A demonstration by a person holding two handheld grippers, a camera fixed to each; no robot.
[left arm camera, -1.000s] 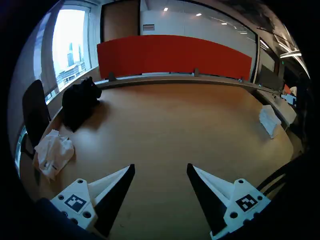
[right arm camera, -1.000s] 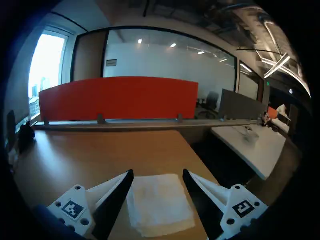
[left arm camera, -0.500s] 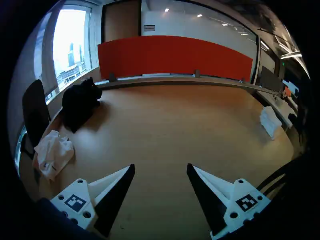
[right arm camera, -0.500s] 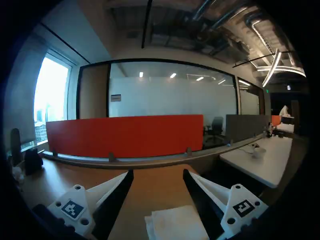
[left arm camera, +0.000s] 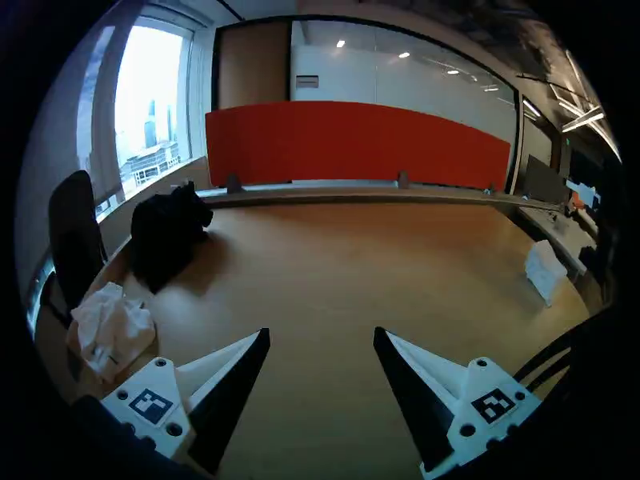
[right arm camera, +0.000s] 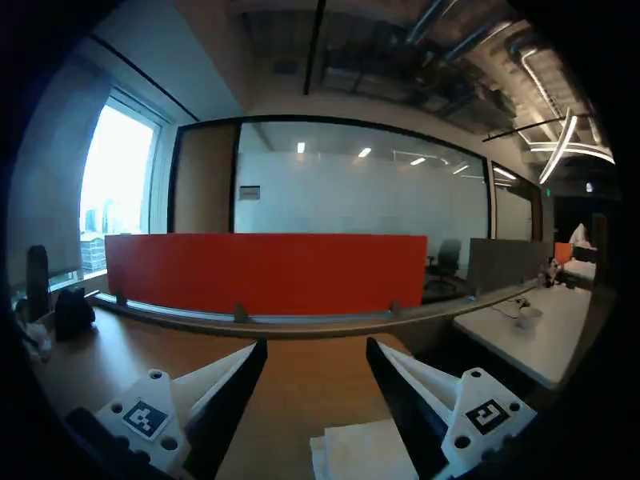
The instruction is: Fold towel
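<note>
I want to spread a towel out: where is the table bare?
The middle of the table is bare, from the black bag and crumpled cloth at one edge to the folded towel opposite. Crowded beside the bag.

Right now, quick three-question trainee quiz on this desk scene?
1. True or false: in the left gripper view, the crumpled white cloth and black bag lie left of the open left hand-held gripper.
2. The folded white towel is: A) on the light wooden desk, by the right hand-held gripper B) clamped in that gripper C) on the bag.
3. Fill in: the upright divider panel behind the desk is ____.
Key: 1 true; 2 A; 3 red.
</note>
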